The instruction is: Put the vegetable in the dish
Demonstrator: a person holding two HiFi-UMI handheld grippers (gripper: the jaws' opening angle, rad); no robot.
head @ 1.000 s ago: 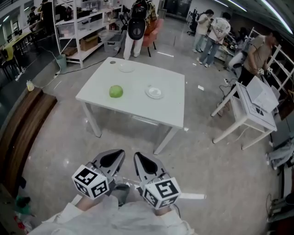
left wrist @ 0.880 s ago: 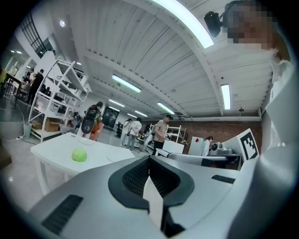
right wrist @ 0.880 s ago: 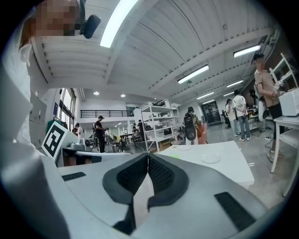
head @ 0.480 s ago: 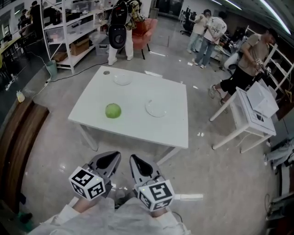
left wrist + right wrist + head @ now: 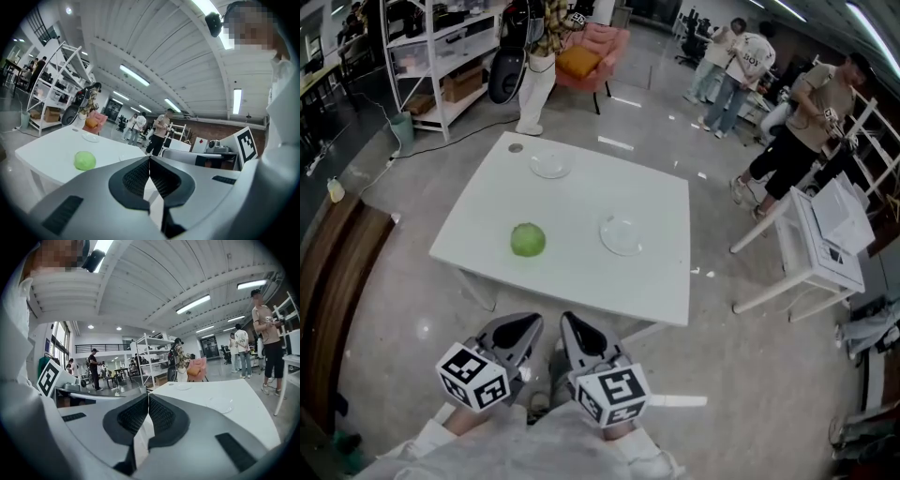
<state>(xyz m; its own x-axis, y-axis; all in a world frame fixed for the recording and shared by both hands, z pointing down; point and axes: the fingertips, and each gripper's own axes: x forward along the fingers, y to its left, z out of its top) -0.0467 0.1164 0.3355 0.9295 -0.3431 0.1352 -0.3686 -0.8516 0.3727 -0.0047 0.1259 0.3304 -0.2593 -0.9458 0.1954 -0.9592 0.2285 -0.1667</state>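
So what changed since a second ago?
The person walked closer to the white table, so it now sits nearer in the head view. Nothing was grabbed or let go. The green vegetable, the near dish and the far dish stayed put on the table. The left gripper and right gripper stayed shut and empty.

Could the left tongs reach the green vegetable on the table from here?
Probably not yet: the left tongs, shut, hang short of the table edge. The green vegetable lies in the open, nothing blocking.
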